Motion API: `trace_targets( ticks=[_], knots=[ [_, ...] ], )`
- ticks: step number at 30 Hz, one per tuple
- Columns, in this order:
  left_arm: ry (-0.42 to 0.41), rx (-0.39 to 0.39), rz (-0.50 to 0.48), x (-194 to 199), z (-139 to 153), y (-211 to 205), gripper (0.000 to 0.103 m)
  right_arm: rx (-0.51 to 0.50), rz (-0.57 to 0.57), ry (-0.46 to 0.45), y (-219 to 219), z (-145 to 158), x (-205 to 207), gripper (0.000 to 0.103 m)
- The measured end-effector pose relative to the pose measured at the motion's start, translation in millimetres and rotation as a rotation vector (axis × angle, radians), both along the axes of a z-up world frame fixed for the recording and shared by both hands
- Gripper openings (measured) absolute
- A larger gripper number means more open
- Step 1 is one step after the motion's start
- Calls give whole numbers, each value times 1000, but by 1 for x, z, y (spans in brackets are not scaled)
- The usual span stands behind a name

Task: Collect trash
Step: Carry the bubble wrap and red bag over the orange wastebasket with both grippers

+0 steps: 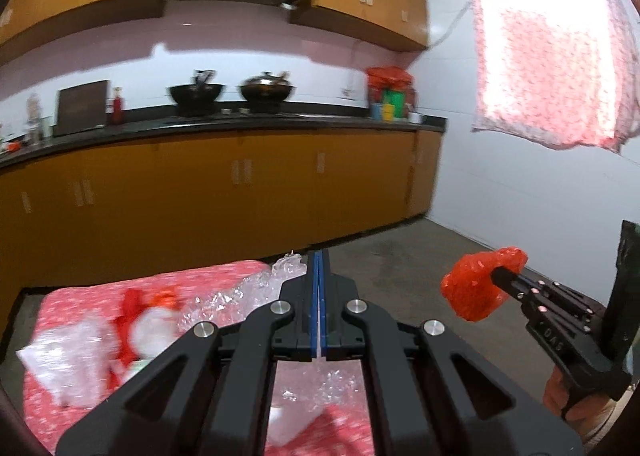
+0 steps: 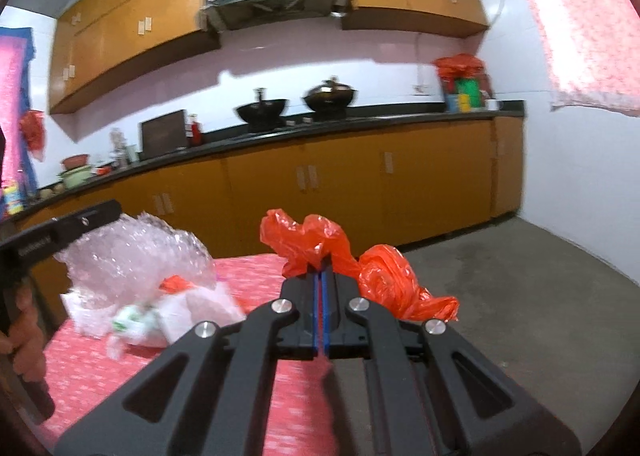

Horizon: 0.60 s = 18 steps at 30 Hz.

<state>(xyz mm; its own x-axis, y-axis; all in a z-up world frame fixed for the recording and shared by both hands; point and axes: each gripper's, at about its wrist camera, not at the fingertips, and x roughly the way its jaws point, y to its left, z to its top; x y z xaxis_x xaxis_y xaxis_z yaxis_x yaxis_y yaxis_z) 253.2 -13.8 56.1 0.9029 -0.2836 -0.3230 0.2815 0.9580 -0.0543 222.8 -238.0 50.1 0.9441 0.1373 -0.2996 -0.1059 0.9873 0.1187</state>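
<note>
orange plastic bag (image 2: pixel 320 244), one, pinched by right gripper (image 2: pixel 321 268); left gripper (image 1: pixel 319 256) jaws pressed together, empty; two woks (image 1: pixel 196 92) behind.

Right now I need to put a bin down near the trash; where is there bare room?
Free: the concrete floor between the red-clothed table, base cabinets and white wall. Crowded: the table's left part, with bubble wrap and white bags.

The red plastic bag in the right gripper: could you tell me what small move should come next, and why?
Probably carry the red plastic bag on to wherever trash is collected; no bin shows. The right gripper is shut on it, clear of the red-clothed table, and the left gripper holds clear wrap.
</note>
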Motion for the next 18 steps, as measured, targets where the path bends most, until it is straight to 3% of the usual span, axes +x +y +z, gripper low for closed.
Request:
trace_targets(
  ticks=[5, 11, 18],
  knots=[
    [20, 4, -101, 20, -19, -59, 0, -19, -94, 45, -51, -28, 11, 3],
    [80, 25, -200, 49, -60, -132, 0, -53, -161, 114, -93, -72, 29, 3],
    [199, 61, -219, 80, -107, -179, 0, -31, -225, 186, -128, -120, 47, 3]
  ],
)
